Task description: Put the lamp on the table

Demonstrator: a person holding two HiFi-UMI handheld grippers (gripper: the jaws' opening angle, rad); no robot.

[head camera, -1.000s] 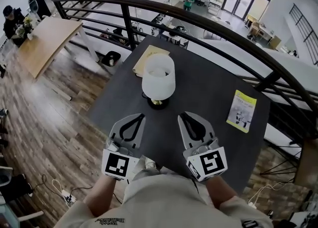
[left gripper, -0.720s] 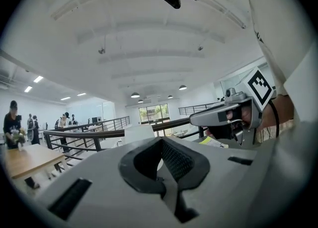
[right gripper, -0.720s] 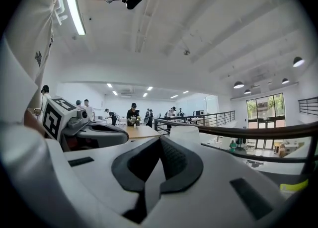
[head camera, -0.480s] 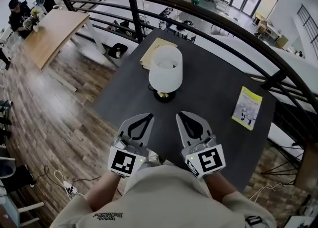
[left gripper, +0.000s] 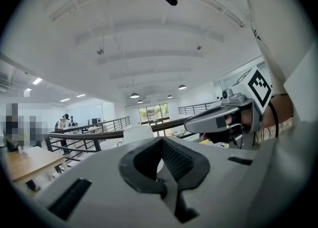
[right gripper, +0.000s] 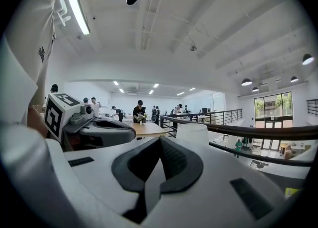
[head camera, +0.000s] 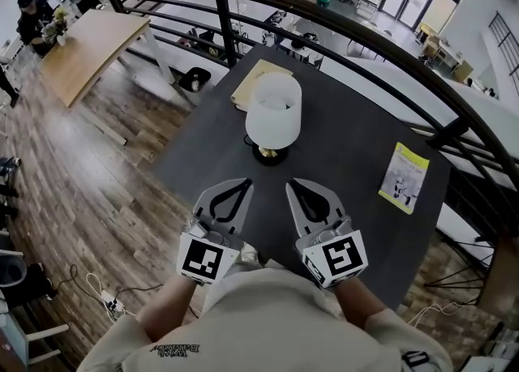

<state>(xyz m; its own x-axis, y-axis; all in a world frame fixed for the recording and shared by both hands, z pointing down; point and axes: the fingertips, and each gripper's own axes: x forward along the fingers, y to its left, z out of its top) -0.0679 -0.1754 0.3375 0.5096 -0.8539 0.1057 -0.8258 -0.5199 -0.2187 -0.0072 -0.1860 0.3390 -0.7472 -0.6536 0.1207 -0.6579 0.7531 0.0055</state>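
Two grippers clenched shut, nothing between the jaws: left gripper (head camera: 242, 185) and right gripper (head camera: 293, 185) side by side over the near part of the desk (head camera: 340, 139), aimed toward the lamp (head camera: 273, 113). Stands upright on the desk, apart from both grippers, a tan folder (head camera: 250, 79) just behind it; well to its right, a yellow-green booklet (head camera: 403, 177) lying flat

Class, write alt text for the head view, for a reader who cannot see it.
A white-shaded lamp stands on a dark table, untouched; nearer the camera, the left claw and right claw are both shut and empty. A yellow-green leaflet lies at right.
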